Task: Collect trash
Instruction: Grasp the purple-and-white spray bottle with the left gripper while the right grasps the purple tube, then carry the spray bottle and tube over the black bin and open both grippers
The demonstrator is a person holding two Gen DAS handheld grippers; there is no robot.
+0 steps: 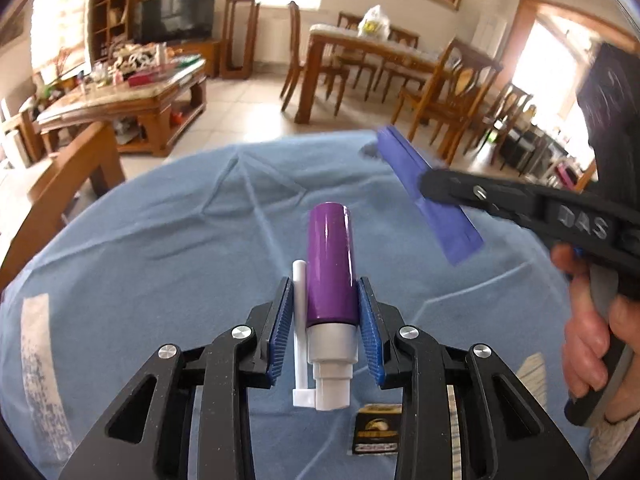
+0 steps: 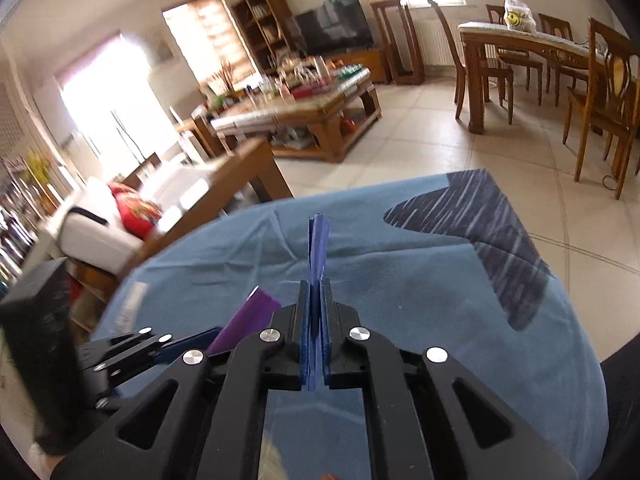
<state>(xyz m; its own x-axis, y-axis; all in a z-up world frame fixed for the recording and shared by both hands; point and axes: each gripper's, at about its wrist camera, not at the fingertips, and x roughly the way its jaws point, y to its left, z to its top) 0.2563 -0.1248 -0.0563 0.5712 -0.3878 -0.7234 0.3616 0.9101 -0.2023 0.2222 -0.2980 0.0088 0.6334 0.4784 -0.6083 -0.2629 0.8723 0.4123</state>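
Note:
A purple bottle with a grey collar and a white nozzle lies lengthwise between the blue pads of my left gripper. The pads press on its sides, with a white straw squeezed in on the left. It hangs over a blue cloth. To the right, my right gripper is shut on a flat blue wrapper held above the cloth. In the right wrist view the wrapper stands edge-on out of the shut right gripper. The purple bottle shows low on the left.
A small black and gold packet lies on the cloth under the left gripper. A person's hand holds the right gripper's handle. Beyond the cloth are a cluttered wooden coffee table, a dining table with chairs, and tiled floor.

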